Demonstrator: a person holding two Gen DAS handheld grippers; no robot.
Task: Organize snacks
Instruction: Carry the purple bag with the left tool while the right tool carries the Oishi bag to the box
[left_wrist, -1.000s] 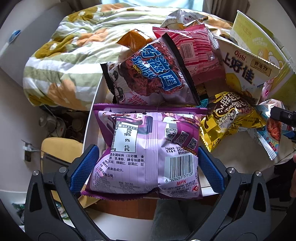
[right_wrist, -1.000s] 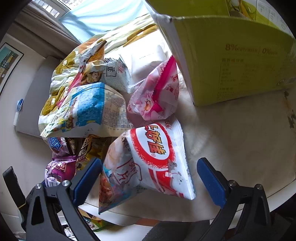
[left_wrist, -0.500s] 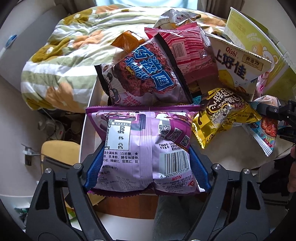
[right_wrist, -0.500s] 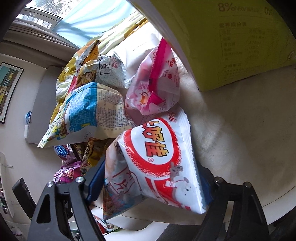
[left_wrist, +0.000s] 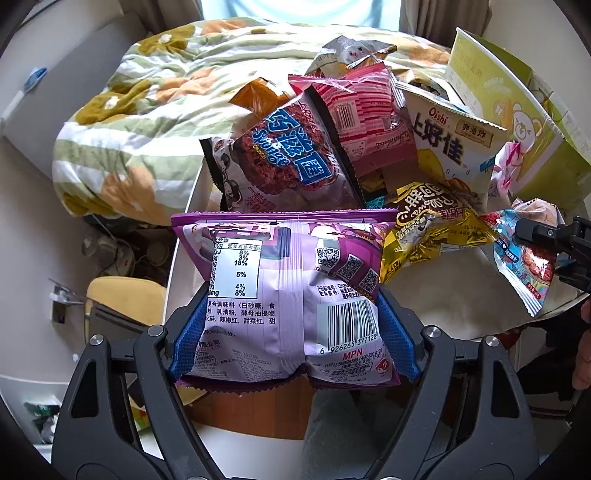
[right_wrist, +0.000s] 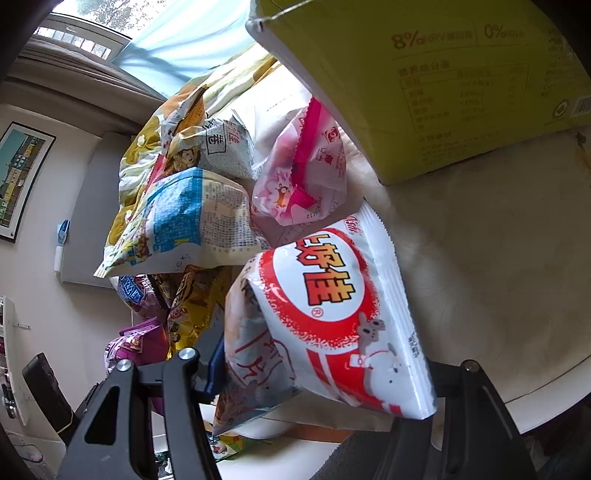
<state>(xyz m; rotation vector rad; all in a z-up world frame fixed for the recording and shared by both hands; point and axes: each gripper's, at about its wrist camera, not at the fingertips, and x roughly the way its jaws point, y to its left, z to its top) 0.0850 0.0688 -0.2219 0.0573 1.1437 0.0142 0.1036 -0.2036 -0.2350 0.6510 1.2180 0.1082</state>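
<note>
Pickup is the step in hand: my left gripper (left_wrist: 293, 328) is clamped on the purple bag (left_wrist: 291, 291) at the tabletop's (left_wrist: 461, 302) near edge, my right gripper (right_wrist: 325, 373), jaws just closing, on the red-and-white bag (right_wrist: 332, 317). Next, carry both to the box (right_wrist: 443, 81). A second ago, both grippers gaped.

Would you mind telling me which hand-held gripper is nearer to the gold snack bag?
Right. The right hand-held gripper holds its bag just beside the gold snack bag; the left hand-held gripper clamps the purple bag slightly farther off.
</note>
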